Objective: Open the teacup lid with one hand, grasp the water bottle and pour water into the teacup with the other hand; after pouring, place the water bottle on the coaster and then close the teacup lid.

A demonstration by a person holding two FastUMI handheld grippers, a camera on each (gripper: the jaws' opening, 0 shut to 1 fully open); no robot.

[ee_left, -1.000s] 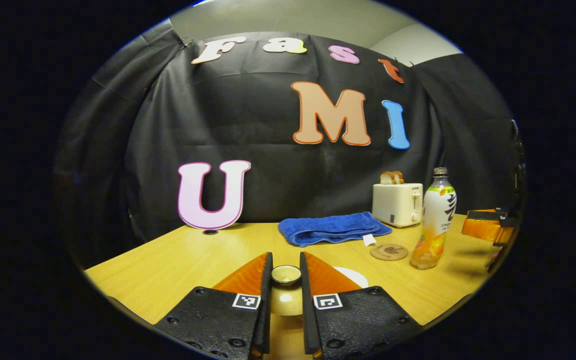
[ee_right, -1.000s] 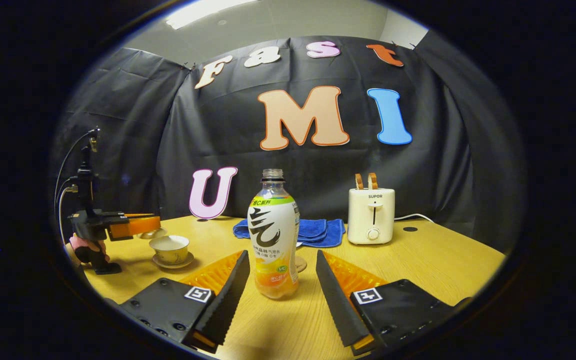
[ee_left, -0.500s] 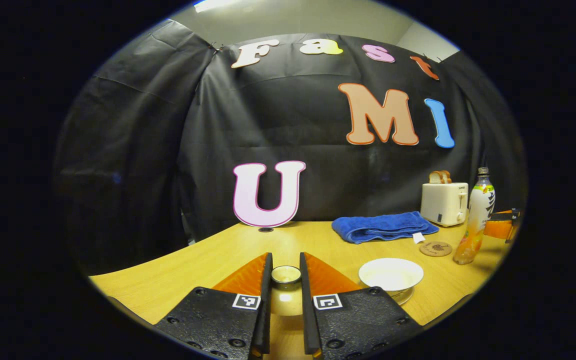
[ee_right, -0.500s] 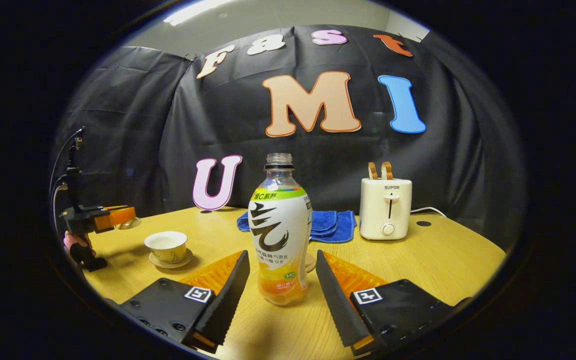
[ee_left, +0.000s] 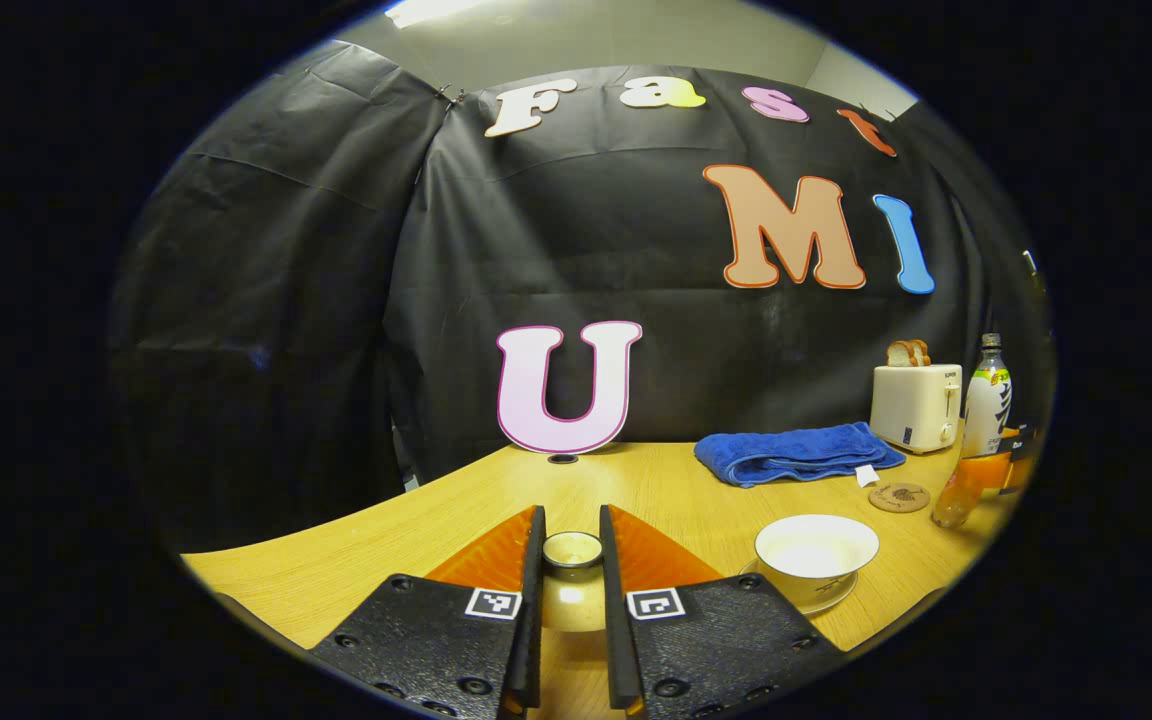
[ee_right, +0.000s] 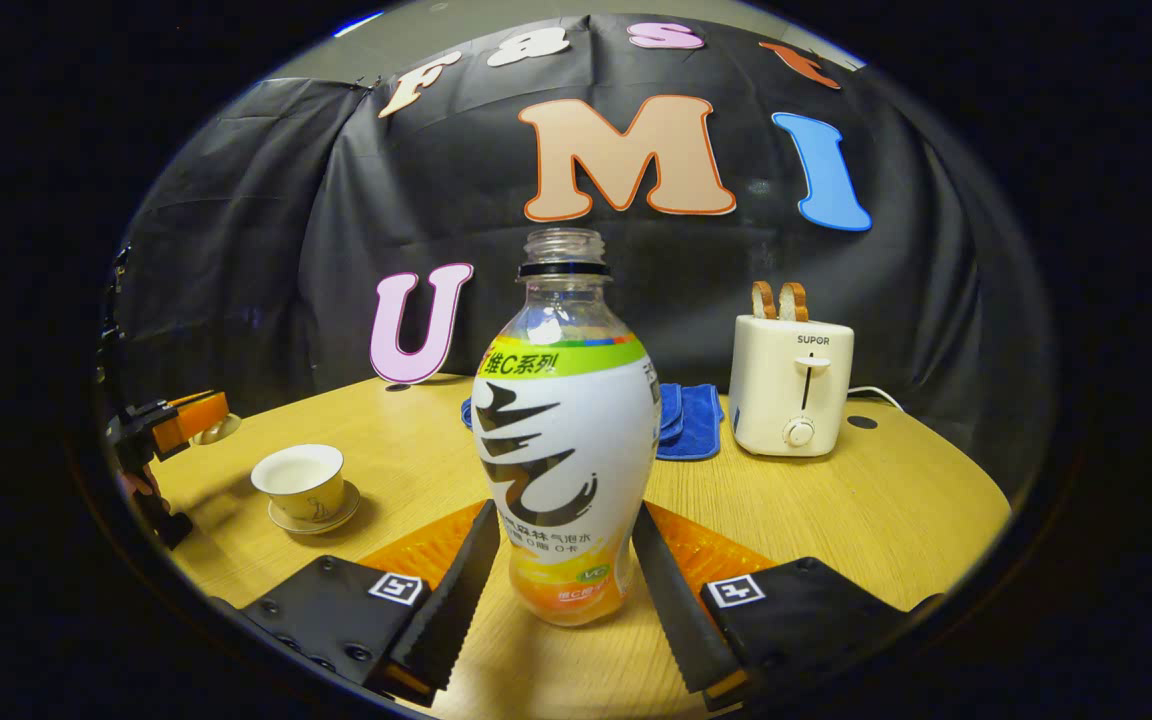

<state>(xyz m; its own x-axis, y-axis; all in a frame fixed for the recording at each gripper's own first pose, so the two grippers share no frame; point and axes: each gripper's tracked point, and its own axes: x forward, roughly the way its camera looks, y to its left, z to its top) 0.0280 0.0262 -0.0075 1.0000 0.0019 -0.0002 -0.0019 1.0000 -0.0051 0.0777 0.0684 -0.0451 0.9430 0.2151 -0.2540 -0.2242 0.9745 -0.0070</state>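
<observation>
**Closing in on the bottle while the lid is held clear**

Bracketing the bottle (ee_right: 566,440), the right gripper (ee_right: 561,570) has a finger on each side of the lower body, jaws spread about as wide as the bottle; whether both fingers already press on it I cannot tell; the bottle stands upright on the table (ee_right: 886,510), cap off, with orange drink low in it.

The left gripper (ee_left: 570,580) is narrowed onto the lid (ee_left: 572,552), pinching its knob between both fingers and holding it off the cup (ee_left: 816,548), which sits open on its saucer just to that gripper's right.

My reading of the handling: the bottle is thin plastic, smooth under its label, light with so little inside; a hard squeeze would dent it, and a high grip would let it swing; the wide lower body between the fingers looks the safest hold. The lid and cup look ceramic, hard and breakable, the knob small and slick.

Farther out, the coaster (ee_left: 898,497) lies beyond the cup; behind the bottle a blue towel (ee_right: 691,420), and to its right a toaster (ee_right: 791,385) holding bread; nothing stands between bottle and cup.
</observation>
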